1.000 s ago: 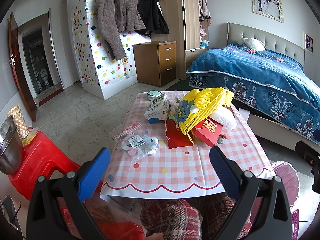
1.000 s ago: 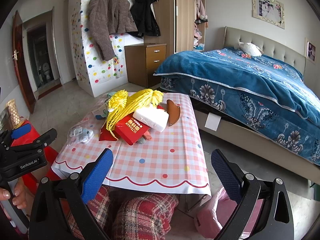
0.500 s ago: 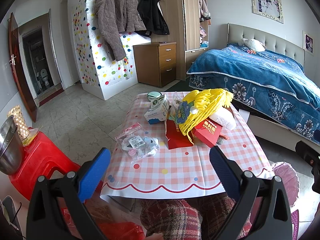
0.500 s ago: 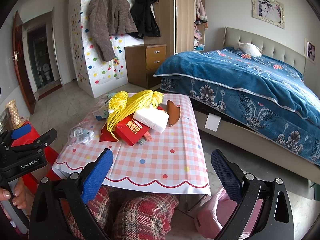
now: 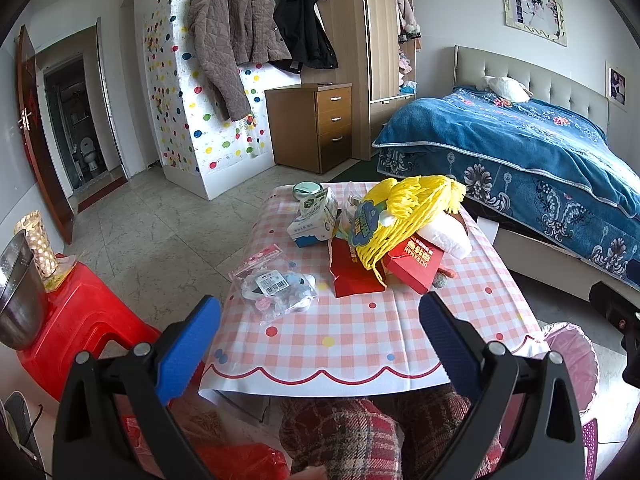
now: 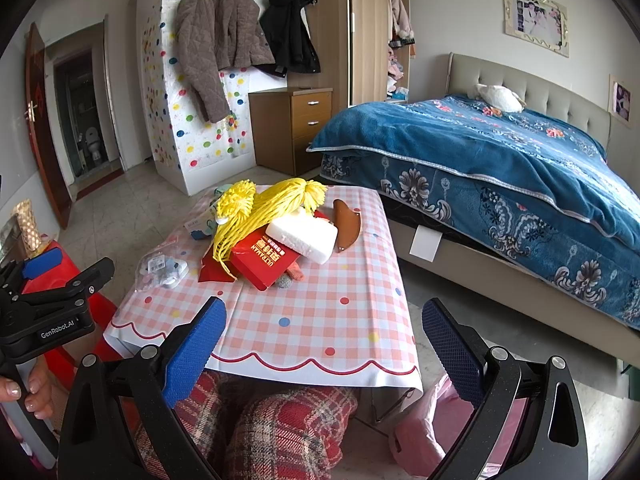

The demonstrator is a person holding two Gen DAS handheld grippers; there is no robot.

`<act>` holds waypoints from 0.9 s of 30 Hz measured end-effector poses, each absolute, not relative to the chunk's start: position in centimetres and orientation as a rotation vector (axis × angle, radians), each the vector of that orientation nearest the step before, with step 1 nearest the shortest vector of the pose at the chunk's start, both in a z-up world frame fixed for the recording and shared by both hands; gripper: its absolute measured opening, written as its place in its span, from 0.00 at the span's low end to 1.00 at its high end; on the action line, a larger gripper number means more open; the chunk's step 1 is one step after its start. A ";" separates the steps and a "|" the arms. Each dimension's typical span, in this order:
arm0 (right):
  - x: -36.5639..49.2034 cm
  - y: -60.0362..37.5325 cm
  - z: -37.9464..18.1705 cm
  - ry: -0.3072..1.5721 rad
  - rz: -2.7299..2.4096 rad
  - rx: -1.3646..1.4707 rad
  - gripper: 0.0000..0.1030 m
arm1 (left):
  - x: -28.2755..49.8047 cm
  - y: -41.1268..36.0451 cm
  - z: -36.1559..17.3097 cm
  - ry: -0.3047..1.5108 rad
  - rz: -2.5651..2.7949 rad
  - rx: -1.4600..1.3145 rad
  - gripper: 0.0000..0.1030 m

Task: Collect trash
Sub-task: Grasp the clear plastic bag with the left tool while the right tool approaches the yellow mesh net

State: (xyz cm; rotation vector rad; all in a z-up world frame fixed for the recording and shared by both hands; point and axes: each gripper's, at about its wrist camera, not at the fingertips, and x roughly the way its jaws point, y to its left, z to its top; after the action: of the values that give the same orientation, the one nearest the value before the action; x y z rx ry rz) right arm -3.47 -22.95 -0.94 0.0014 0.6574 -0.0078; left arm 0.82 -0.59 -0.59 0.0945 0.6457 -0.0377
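Trash lies piled on a small table with a pink checked cloth (image 5: 360,344) (image 6: 320,320): a yellow net bag (image 5: 404,212) (image 6: 260,212), a red box (image 5: 416,260) (image 6: 268,260), a white foam block (image 5: 448,236) (image 6: 304,236), a red envelope (image 5: 352,272), a small carton (image 5: 316,220), a clear plastic packet (image 5: 276,288) (image 6: 164,270) and a brown curved piece (image 6: 346,224). My left gripper (image 5: 320,340) is open and empty, held before the table's near edge. My right gripper (image 6: 324,348) is open and empty, also short of the near edge.
A pink bag-lined bin (image 5: 572,356) (image 6: 424,432) stands on the floor right of the table. A red stool (image 5: 80,320) with a steel bowl (image 5: 16,300) is on the left. A bed with a blue blanket (image 6: 500,168) fills the right side. The person's plaid-clad legs (image 6: 280,428) are under the table.
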 end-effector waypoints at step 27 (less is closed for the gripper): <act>4.8 -19.7 -7.2 0.649 0.070 0.010 0.94 | 8.0 6.0 -10.0 0.834 0.075 -0.005 0.94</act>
State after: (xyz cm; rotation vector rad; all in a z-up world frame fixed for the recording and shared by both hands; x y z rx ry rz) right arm 4.78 -19.73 -7.16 0.0098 0.6488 0.0696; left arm 7.96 6.02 -10.04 -0.0048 0.8344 0.0752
